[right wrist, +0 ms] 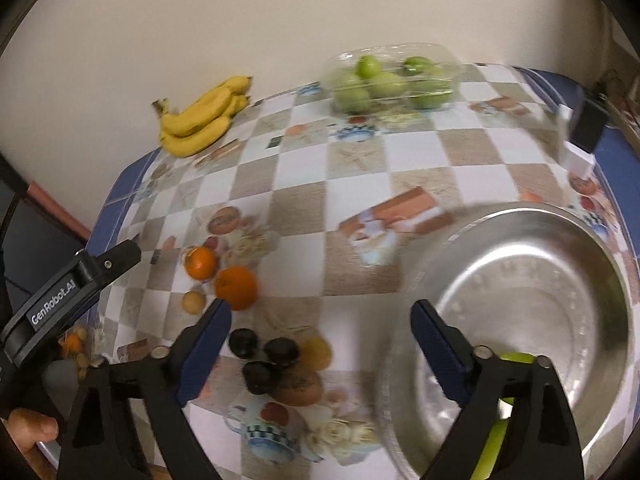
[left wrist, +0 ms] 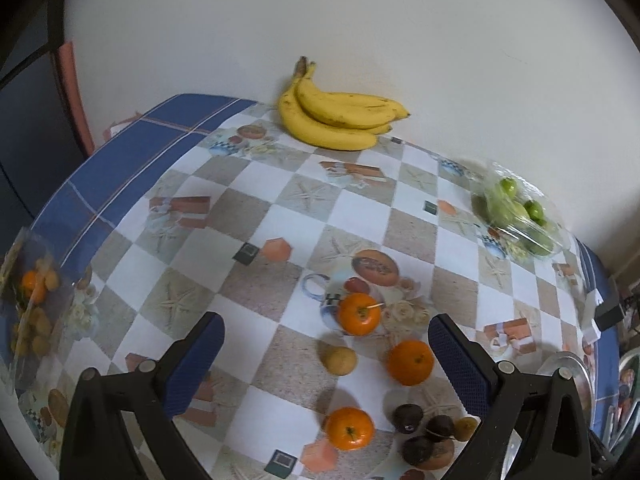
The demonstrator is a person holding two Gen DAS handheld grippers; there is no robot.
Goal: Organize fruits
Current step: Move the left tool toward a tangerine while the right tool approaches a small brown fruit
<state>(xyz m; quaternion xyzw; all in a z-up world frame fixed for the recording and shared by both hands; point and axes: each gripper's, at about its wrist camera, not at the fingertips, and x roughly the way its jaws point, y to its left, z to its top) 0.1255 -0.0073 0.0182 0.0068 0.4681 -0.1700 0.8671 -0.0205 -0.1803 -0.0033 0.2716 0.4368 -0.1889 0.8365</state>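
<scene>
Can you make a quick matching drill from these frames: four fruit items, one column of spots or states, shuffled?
Things:
1. bananas
2. green fruit
3. dark fruits
4. oranges

Places or states:
A. loose on the cloth, between the left fingers in the left wrist view
B. inside a clear plastic box
C. against the wall at the far edge
D. clustered just left of the metal bowl

Pairs: 1-C, 2-B, 3-D, 4-A
</scene>
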